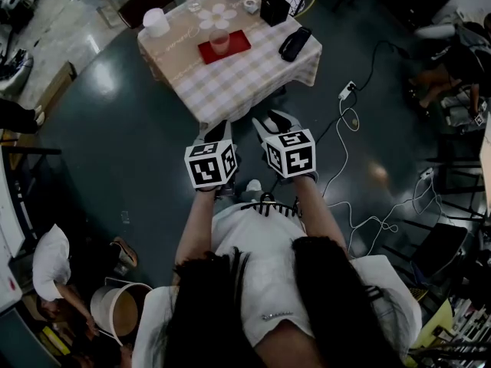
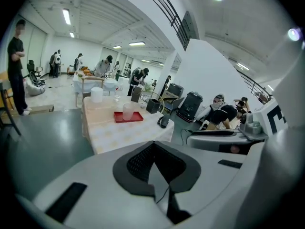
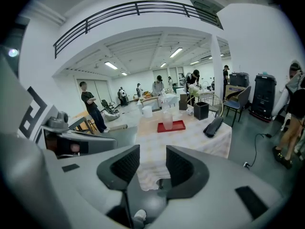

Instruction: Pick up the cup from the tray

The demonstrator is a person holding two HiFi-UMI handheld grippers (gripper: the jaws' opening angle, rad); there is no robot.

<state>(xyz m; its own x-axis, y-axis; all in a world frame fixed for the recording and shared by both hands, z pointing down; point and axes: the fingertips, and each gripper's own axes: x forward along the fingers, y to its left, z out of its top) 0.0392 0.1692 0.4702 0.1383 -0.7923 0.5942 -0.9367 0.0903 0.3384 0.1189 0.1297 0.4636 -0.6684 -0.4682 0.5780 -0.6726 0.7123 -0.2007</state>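
The cup sits on its tray at twelve o'clock, well off, so the left gripper hangs shut and the right gripper part-open, both empty.

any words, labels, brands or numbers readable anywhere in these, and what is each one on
Nothing here can be read as text.
Script on the tablecloth: faint cursive along its edge, too blurred to read.
Cubes on the left gripper and right gripper: black-and-white square markers only, no letters or numbers.
On the cup and red tray: no print visible.
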